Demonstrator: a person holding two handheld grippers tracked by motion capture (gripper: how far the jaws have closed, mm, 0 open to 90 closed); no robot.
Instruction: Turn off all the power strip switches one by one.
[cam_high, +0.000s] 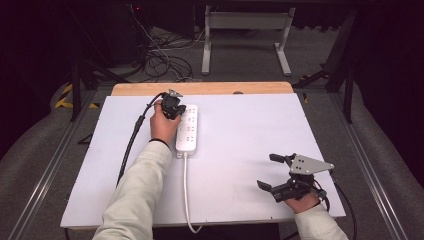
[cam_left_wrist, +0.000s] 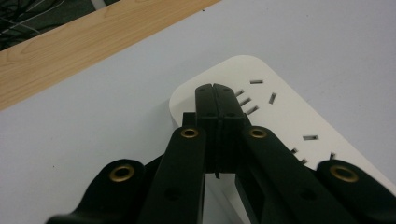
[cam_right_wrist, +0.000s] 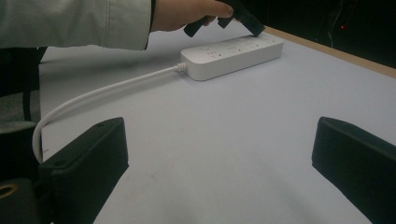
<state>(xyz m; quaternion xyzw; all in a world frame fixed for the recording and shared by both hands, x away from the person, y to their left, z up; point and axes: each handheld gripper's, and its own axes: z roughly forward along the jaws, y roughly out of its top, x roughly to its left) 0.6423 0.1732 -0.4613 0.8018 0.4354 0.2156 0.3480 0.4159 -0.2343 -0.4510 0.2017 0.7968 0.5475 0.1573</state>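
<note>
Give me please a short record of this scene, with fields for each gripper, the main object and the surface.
left gripper: jaws shut together, tips on the far end of the power strip
right gripper: jaws open, nothing between them, near the table's front right corner
power strip: white, lying flat, cord running off the front edge
table: white top, wooden strip at back

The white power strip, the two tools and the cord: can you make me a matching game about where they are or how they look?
Things:
1. left tool
2. right tool
3. power strip
4. cord

States:
A. jaws wide open above bare table
B. runs off the table's near edge
C. jaws shut, tip over the strip's far end
D. lies flat, white, slots facing up

Pairs: 1-C, 2-A, 3-D, 4-B
</note>
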